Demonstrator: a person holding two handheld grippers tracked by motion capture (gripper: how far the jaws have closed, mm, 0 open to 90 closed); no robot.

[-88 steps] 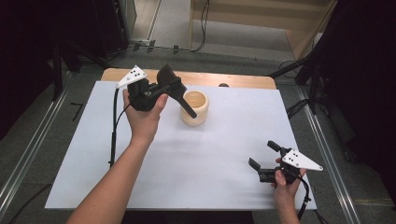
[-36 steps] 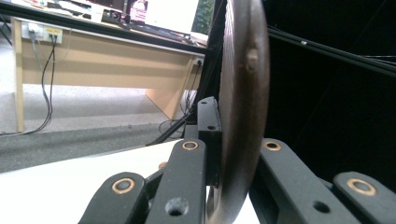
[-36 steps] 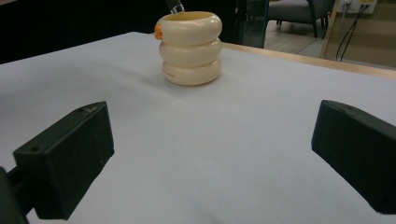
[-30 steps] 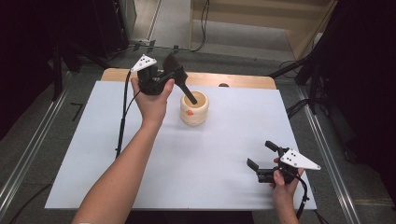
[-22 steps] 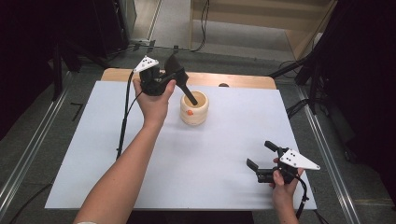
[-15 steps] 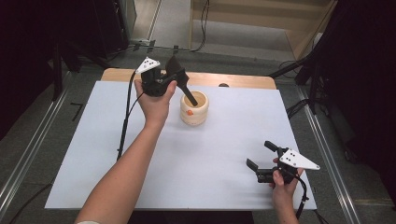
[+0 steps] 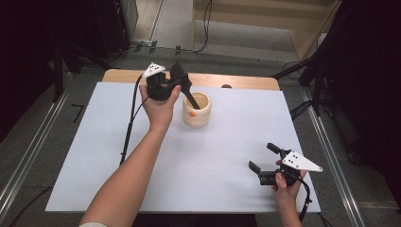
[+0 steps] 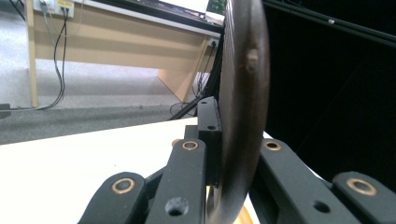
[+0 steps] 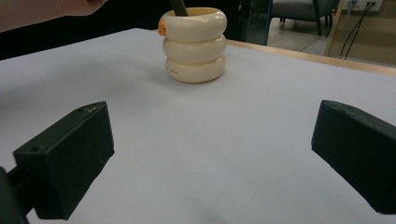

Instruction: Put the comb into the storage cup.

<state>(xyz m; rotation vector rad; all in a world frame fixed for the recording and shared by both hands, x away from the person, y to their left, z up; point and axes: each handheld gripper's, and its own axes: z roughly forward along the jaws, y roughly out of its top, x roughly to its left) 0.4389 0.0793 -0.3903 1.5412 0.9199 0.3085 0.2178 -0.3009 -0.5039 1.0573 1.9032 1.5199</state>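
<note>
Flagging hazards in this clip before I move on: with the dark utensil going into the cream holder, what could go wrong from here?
1. The left tongs grip the dark utensil by its broad upper end, tilted; its lower end is in the cream holder. Pressing against the rim might tip the light-looking holder.
2. The jaws clamp a thin edge, so the utensil could twist or slip.
3. The right tongs sit open, far from the holder, unable to steady it.

Open table (image 7: 213, 161) around holder (image 7: 196, 109)
</note>
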